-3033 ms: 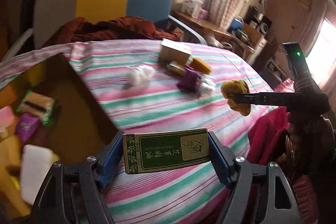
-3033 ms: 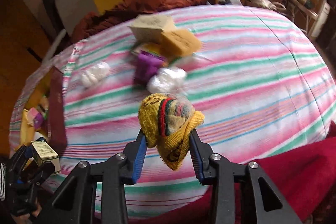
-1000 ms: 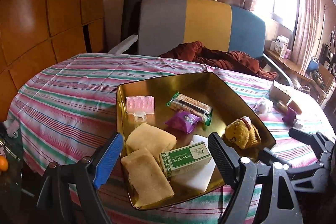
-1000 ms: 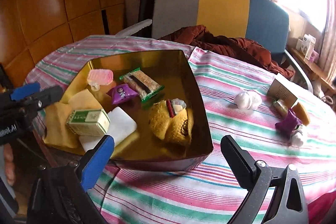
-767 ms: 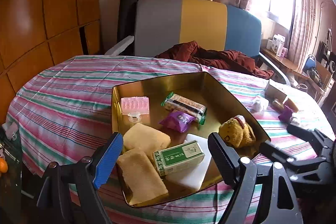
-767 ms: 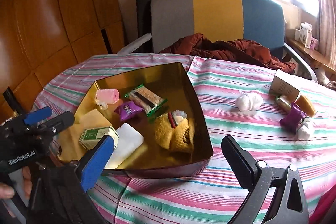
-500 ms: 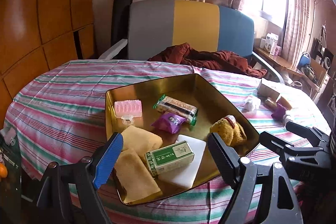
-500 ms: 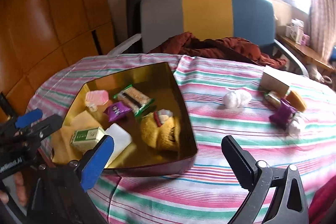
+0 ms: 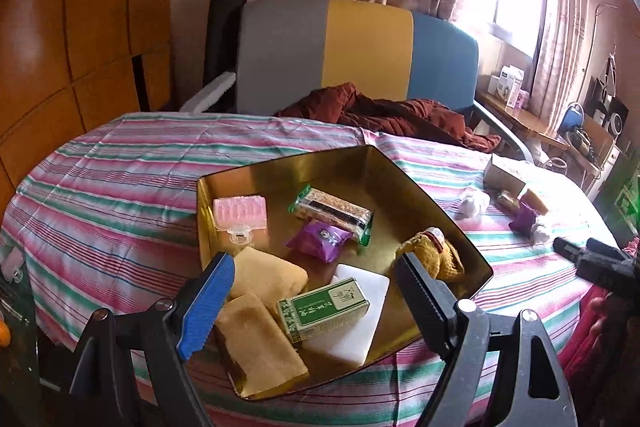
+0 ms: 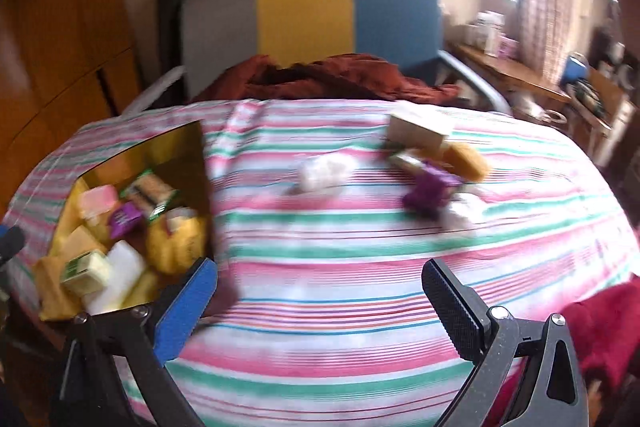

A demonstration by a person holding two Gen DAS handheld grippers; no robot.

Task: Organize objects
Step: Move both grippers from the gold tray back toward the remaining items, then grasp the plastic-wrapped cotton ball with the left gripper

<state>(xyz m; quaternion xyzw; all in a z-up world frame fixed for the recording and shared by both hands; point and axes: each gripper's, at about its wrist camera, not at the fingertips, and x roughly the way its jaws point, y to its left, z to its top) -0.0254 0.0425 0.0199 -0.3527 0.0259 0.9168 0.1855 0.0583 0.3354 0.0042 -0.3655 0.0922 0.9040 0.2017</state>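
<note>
Both units are released: your left hand-held gripper [image 9: 312, 291] hangs empty above the gold tray [image 9: 420, 187], where sorted items sit, and your right hand-held gripper [image 10: 320, 291] faces the loose cluster [image 10: 432, 163] on the table [image 10: 340, 239], likely the next pickup.

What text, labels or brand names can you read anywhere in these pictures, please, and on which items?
Green box in the gold tray: white characters and a cream label panel, too small to read.
Purple packet: a round emblem, unreadable.
Snack bar: no legible print.
Right wrist view: all blurred by motion, nothing readable.
</note>
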